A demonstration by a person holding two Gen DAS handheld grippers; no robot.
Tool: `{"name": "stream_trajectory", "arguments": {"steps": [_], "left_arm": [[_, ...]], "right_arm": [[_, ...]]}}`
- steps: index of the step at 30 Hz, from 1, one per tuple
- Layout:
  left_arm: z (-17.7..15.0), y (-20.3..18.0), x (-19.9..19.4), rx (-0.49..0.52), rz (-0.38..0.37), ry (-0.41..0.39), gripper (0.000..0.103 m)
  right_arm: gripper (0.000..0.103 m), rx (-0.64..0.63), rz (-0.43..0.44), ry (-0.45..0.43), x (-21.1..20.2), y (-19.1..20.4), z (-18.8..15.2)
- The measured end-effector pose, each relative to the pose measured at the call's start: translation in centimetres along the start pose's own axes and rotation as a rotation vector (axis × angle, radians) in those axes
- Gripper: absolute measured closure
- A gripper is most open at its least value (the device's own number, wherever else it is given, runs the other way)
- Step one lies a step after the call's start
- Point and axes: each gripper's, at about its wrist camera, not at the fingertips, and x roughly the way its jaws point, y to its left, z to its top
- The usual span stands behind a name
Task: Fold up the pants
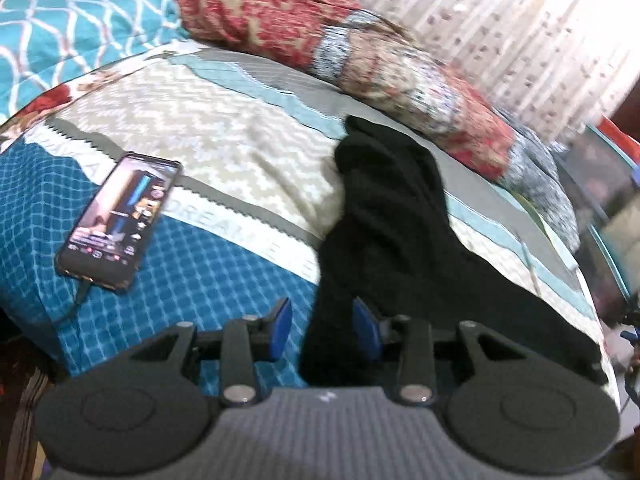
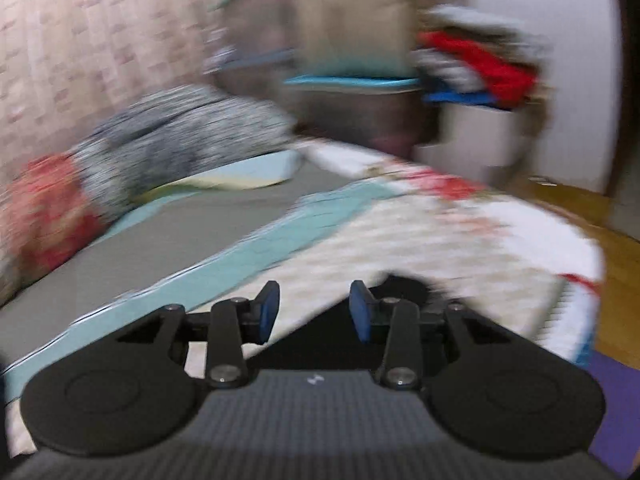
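We see the black pants [image 1: 384, 232] lying as a long, rumpled strip on the bed [image 1: 224, 148], reaching ahead from between the left gripper [image 1: 326, 328] fingers, which stand apart, not pinching. The right gripper [image 2: 314, 312] is likewise parted over dark cloth. We judge folding is unfinished, with crosswise folds left.

— Where do the pants [image 1: 384, 216] lie?
— On the bedspread [image 1: 240, 140], running from six o'clock, between the left gripper's [image 1: 322, 330] parted pads, up toward twelve.
— And the phone [image 1: 120, 216]?
— On the same bedspread at nine o'clock, well apart from the pants.
— Behind them?
— A rumpled quilt [image 1: 360, 48] along the far edge, from twelve to two o'clock; a pillow [image 1: 72, 28] at ten.
— The right wrist view?
— Blurred; a pants [image 2: 320, 340] edge lies under the right gripper [image 2: 314, 310].
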Motion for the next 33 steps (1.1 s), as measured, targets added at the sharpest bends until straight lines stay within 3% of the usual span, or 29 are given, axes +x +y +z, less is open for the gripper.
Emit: {"name": "stream_trajectory", "arguments": {"steps": [3, 9, 12, 14, 18, 23, 26, 29, 33], "left_arm": [[0.2, 0.0, 1.7, -0.002, -0.007, 0.018, 0.070], [-2.0, -2.6, 5.1, 0.121, -0.020, 0.111, 0.069], [-2.4, -3.2, 5.8, 0.186, -0.015, 0.134, 0.069], [-1.2, -2.6, 5.0, 0.167, -0.078, 0.111, 0.070], [3.9, -2.0, 3.9, 0.135, -0.098, -0.051, 0.068], [8.4, -4.0, 9.1, 0.240, -0.021, -0.184, 0.067], [10.6, -5.1, 13.9, 0.229, -0.027, -0.144, 0.061], [11.5, -5.7, 17.2, 0.208, -0.062, -0.103, 0.048], [11.3, -5.3, 19.2, 0.197, -0.096, -0.107, 0.040]], "right_arm": [[0.061, -0.079, 0.133, 0.057, 0.6, 4.5, -1.0], [0.061, -0.254, 0.320, 0.202, 1.8, 12.1, -5.0], [0.060, -0.307, 0.381, 0.344, 3.7, 14.5, -7.7], [0.060, -0.349, 0.387, 0.496, 5.7, 15.9, -9.2], [0.060, -0.395, 0.408, 0.403, 5.8, 18.6, -6.5], [0.060, -0.426, 0.551, 0.330, 6.8, 26.1, -1.9], [0.053, -0.513, 0.653, 0.289, 8.0, 33.5, -0.7], [0.036, -0.594, 0.727, 0.261, 10.1, 41.0, -1.0], [0.028, -0.581, 0.752, 0.307, 14.4, 48.4, -3.1]]}}
